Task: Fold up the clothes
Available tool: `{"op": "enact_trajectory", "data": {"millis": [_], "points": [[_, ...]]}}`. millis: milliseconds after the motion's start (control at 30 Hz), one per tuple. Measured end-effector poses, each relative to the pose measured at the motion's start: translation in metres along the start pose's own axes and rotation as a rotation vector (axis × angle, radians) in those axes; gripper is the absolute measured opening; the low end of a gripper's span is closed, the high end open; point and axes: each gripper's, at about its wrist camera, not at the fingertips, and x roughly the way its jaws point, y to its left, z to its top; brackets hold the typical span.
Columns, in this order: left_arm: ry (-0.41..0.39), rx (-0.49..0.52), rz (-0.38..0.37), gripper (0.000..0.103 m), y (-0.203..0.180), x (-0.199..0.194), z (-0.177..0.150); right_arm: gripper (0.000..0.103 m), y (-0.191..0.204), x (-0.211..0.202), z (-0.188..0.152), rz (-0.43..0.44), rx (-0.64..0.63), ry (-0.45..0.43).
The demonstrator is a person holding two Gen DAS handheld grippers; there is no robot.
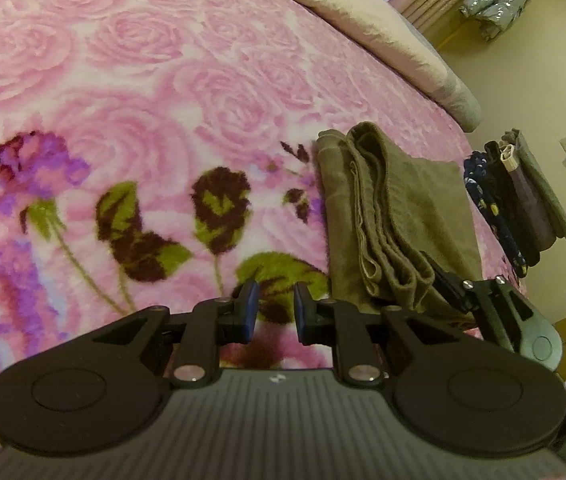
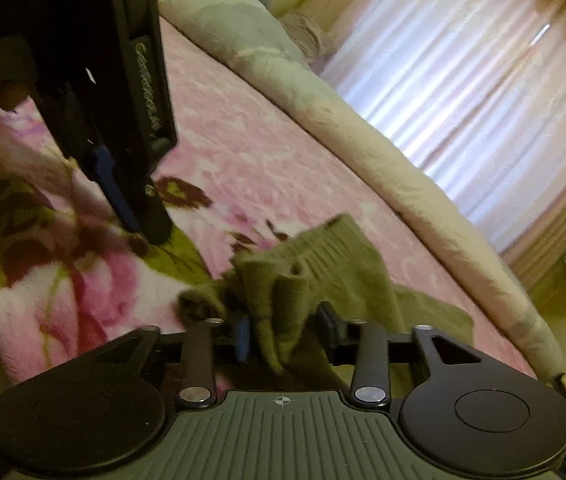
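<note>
Lying folded on the blanket (image 1: 163, 80), the cloth (image 1: 395, 208) is pinched by the right gripper (image 2: 283, 336). The left gripper (image 1: 275, 312) is held slightly parted, empty.

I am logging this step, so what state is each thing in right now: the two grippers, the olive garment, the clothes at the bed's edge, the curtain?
Left gripper: open, empty, over the blanket.
Right gripper: shut on the olive garment, at its near end.
Olive garment: folded into layers, lying on the blanket.
Stack of clothes: folded, at the bed's edge.
Curtain: drawn, light coming through.
</note>
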Motion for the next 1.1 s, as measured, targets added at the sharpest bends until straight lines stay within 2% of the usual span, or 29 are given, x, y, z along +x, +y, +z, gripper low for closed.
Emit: {"op": "enact_trajectory", "data": {"millis": [300, 367, 533, 667, 700, 833, 867, 1033, 1100], "points": [[0.015, 0.013, 0.046, 0.015, -0.008, -0.003, -0.002, 0.041, -0.010, -0.026, -0.002, 0.048, 0.102, 0.012], [0.020, 0.019, 0.059, 0.015, -0.009, -0.005, -0.002, 0.041, -0.021, -0.035, -0.003, 0.059, 0.170, 0.011], [0.000, 0.022, 0.065, 0.015, -0.014, -0.016, -0.002, 0.041, -0.063, -0.059, -0.013, 0.105, 0.465, 0.011], [-0.022, 0.029, -0.003, 0.019, -0.026, -0.023, 0.003, 0.041, -0.112, -0.075, -0.044, 0.108, 0.876, 0.043], [-0.024, 0.026, -0.026, 0.023, -0.031, -0.023, 0.004, 0.041, -0.123, -0.079, -0.053, 0.102, 0.985, 0.051], [-0.020, -0.028, -0.143, 0.028, -0.046, -0.015, 0.011, 0.041, -0.158, -0.088, -0.094, 0.076, 1.387, 0.077], [-0.018, -0.037, -0.165, 0.029, -0.049, -0.012, 0.012, 0.041, -0.162, -0.090, -0.100, 0.065, 1.426, 0.085], [0.001, 0.054, -0.114, 0.029, -0.072, 0.008, 0.010, 0.041, -0.168, -0.094, -0.112, 0.030, 1.455, 0.122], [-0.005, 0.085, -0.087, 0.013, -0.075, 0.014, 0.007, 0.041, -0.167, -0.092, -0.117, 0.039, 1.481, 0.125]]}}
